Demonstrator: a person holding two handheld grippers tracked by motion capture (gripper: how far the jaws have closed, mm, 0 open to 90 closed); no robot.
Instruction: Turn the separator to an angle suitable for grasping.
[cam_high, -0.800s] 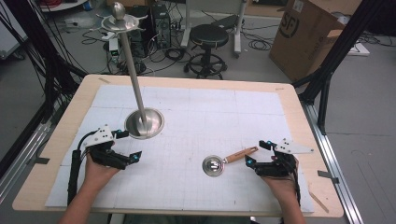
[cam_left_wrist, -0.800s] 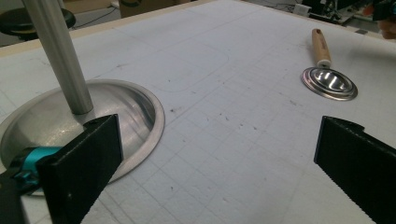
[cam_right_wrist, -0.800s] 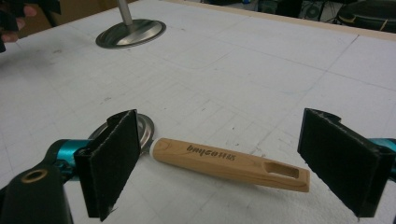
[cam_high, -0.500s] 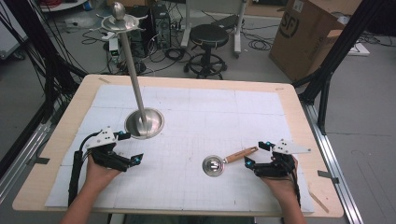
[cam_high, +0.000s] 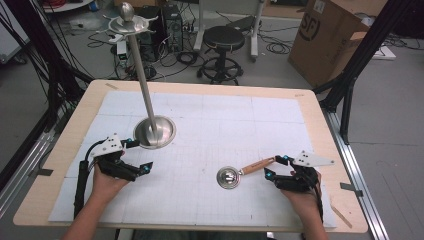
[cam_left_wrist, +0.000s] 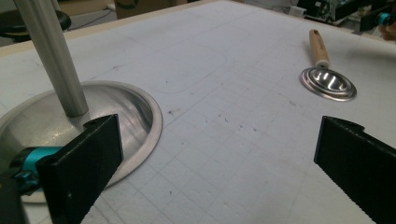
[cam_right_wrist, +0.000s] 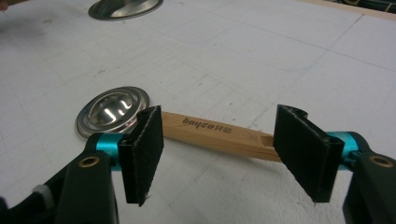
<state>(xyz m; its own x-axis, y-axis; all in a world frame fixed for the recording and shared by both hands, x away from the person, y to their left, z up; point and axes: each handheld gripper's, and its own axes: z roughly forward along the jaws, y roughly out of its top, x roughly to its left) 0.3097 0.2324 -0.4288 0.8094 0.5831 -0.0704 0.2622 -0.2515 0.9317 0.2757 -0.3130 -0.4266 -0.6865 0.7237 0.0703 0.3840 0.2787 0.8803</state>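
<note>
Your right gripper (cam_right_wrist: 219, 154) has its fingers wide, straddling the ladle's wooden handle (cam_right_wrist: 215, 133); grip mid-handle, it's stiff, light, grippy wood. The steel bowl (cam_right_wrist: 113, 112) end is heavier, so expect tip-down; left gripper (cam_left_wrist: 210, 163) fingers are wide too, holding nothing.

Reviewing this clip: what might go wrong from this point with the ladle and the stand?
1. The right gripper stands open astride the wooden handle near its far end; closing there, the steel bowl may droop or swing on lifting.
2. The left gripper is open close beside the stand base; a nudge might rock the tall pole and its top ring.
</note>
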